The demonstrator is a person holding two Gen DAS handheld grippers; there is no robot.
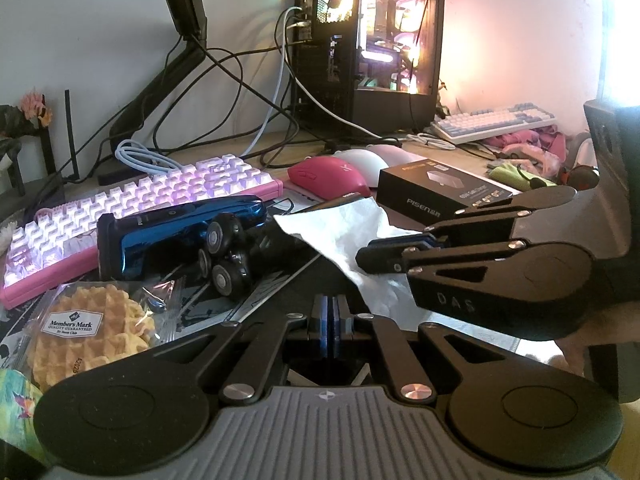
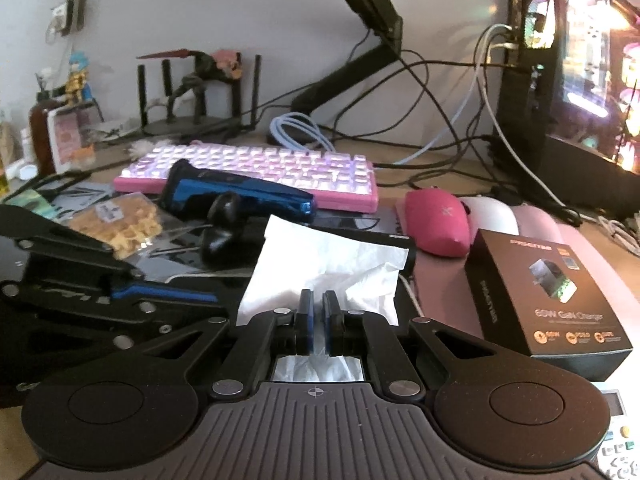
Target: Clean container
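Observation:
My right gripper (image 2: 319, 306) is shut on a white tissue (image 2: 320, 264) and holds it up above the dark desk mat; it also shows in the left wrist view (image 1: 374, 258) with the tissue (image 1: 344, 228) spread to its left. My left gripper (image 1: 331, 312) is shut and empty, low over the mat; it shows at the left of the right wrist view (image 2: 208, 298). A blue electric shaver (image 1: 180, 236) with three round heads lies just beyond the tissue (image 2: 240, 192). No container is clearly visible.
A pink keyboard (image 1: 132, 208), a wrapped waffle (image 1: 88, 332), a pink mouse (image 1: 328, 178), a white mouse (image 1: 364, 162) and a black charger box (image 1: 444, 188) crowd the desk. A lit PC tower (image 1: 368, 44), cables and a monitor arm (image 1: 176, 60) stand behind.

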